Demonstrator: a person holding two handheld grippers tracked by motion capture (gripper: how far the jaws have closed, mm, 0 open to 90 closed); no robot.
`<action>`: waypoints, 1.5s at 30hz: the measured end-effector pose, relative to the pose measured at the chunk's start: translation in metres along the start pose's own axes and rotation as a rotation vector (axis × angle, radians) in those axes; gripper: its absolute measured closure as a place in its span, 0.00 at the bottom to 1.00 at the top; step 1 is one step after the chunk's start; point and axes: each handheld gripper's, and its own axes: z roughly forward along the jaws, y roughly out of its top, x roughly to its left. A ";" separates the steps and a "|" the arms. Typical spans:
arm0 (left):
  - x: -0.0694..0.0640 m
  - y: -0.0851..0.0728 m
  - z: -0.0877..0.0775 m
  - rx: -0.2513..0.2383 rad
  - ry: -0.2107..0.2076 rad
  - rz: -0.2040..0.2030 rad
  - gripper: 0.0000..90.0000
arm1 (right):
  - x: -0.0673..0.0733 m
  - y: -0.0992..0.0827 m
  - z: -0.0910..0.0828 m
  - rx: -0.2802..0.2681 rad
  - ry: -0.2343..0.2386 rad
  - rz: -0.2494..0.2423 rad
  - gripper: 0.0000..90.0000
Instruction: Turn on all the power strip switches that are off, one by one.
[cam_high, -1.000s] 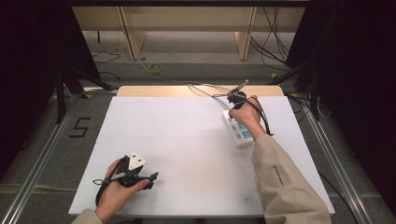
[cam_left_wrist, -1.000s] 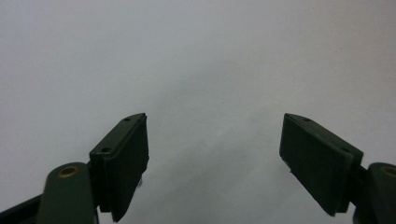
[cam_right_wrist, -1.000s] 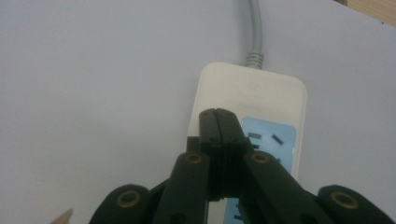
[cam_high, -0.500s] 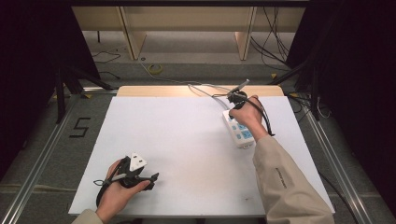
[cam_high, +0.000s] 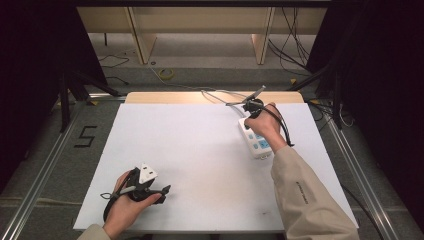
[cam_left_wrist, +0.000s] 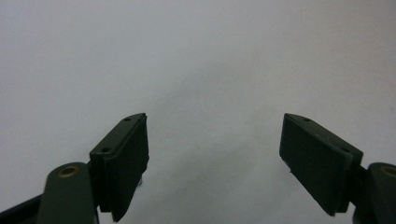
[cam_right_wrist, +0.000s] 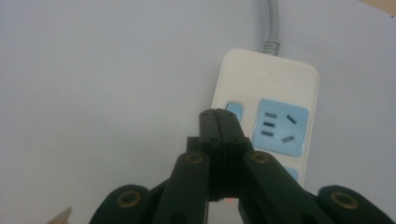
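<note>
A white power strip (cam_high: 258, 144) with light-blue sockets lies on the right side of the white table (cam_high: 200, 145), its grey cable running off the far edge. My right gripper (cam_high: 249, 119) is shut with nothing between its jaws. Its tips (cam_right_wrist: 217, 115) sit at the strip's cable end, right at a small blue switch (cam_right_wrist: 235, 111) beside a blue socket (cam_right_wrist: 279, 127); I cannot tell whether they touch it. My left gripper (cam_high: 161, 192) rests at the near left of the table, jaws wide open (cam_left_wrist: 215, 158) over bare white surface.
A person's hands and a beige right sleeve (cam_high: 305, 195) come in from the near edge. Beyond the table's far wooden edge (cam_high: 165, 97) are a floor with loose cables and wooden legs. Metal rails run along both sides.
The right hand has sunk very slightly at the strip's far end. The left hand and its gripper have not moved.
</note>
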 end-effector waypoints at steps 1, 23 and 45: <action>0.000 0.000 0.000 0.001 0.000 0.001 0.27 | 0.000 -0.001 -0.001 0.003 0.000 0.002 1.00; -0.001 0.000 0.000 0.004 0.001 0.005 0.27 | -0.004 -0.014 -0.005 0.021 0.008 0.016 1.00; -0.001 -0.001 0.000 0.007 0.003 0.005 0.27 | -0.003 -0.028 -0.011 0.039 0.008 0.018 1.00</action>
